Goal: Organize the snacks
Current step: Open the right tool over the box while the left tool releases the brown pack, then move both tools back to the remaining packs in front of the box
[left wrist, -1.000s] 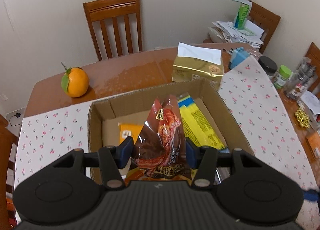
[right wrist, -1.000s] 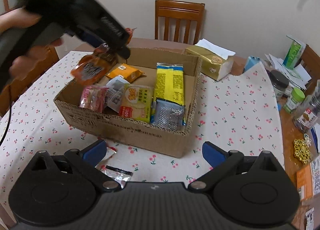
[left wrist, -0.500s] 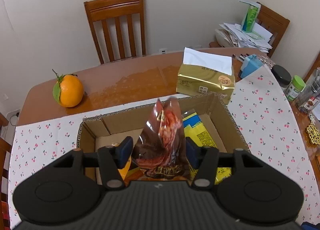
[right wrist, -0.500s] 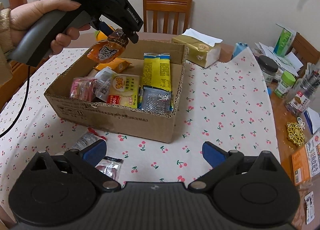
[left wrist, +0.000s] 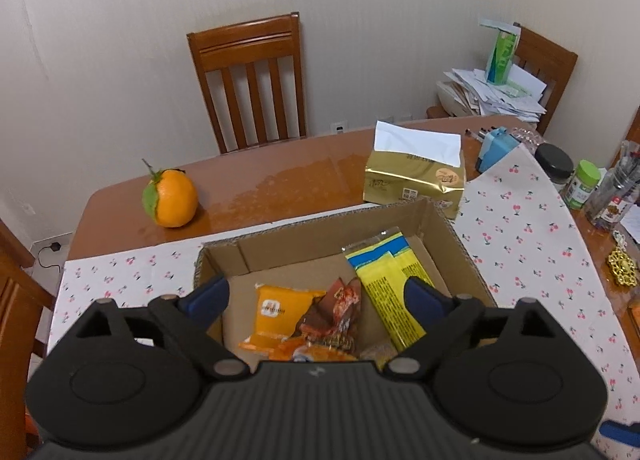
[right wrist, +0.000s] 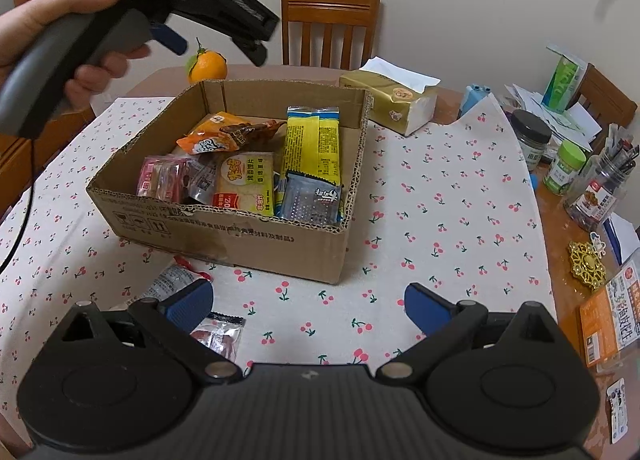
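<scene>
The left claw hangs above the cardboard box, and its jaws are opening — nothing is between them. Just below it, inside the box, lies the brown-red snack packet, resting partly on the orange packet and leaning toward the long yellow packet. The right claw is spread wide and empty, low over the tabletop on the near side of the box.

Two small snack packets are not yet in the box: a silver-and-red one just ahead of the right claw's left finger, and a clear one with red contents almost under that finger.

What could go wrong from here, in my judgement:

- The brown-red packet sits on top of others and is not flat. If the left claw brushes it while leaving, it may slide or be pushed over the low wall.
- The two loose packets are thin and lie flat on the cloth. A claw closing on them may pinch the cloth too, or only push the slippery wrapper away.
- The clear packet is so near the finger that it is partly hidden — the approach may miss it.
- The near side of the box is already full, so a new packet put there may stand up against the wall and fall out.
</scene>
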The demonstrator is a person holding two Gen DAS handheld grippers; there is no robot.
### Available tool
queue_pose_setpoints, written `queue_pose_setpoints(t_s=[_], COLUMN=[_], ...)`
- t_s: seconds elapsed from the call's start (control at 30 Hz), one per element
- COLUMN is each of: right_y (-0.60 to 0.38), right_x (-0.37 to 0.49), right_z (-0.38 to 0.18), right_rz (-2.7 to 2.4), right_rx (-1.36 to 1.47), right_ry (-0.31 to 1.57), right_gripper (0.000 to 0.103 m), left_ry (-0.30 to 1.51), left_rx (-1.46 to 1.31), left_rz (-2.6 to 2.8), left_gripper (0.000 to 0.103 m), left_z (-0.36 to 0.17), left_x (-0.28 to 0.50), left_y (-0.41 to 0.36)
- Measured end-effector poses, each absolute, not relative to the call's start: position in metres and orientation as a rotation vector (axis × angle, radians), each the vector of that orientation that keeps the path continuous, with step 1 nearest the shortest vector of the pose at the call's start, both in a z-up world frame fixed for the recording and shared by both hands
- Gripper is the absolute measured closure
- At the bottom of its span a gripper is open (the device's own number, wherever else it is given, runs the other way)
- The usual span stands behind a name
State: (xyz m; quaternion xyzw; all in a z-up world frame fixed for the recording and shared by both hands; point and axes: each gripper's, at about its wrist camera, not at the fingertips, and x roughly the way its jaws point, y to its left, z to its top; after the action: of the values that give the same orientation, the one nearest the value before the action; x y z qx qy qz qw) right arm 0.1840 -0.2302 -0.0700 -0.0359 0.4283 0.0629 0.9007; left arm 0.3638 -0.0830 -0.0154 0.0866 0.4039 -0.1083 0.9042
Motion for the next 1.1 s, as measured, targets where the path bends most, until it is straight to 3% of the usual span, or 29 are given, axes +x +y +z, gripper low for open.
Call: queue_pose_setpoints(t_s=[0.33, 1.1], right_y=[-0.226, -0.179], right_x=[0.181, 0.179], right_z=[-0.081, -0.132], right_rz=[0.157, 0.199], right_rx=[-0.082, -0.081], right_ry=[0.917, 1.062], right_gripper=[0.000, 0.000], left_ry=[0.832, 0.974], left_rx=[0.166, 0.127], left_rz=[-0.197, -0.142], left_gripper=[0.009, 0.009], left_z=[-0.013, -0.068], left_x=[0.303, 0.220], left_y=[-0.058, -0.005])
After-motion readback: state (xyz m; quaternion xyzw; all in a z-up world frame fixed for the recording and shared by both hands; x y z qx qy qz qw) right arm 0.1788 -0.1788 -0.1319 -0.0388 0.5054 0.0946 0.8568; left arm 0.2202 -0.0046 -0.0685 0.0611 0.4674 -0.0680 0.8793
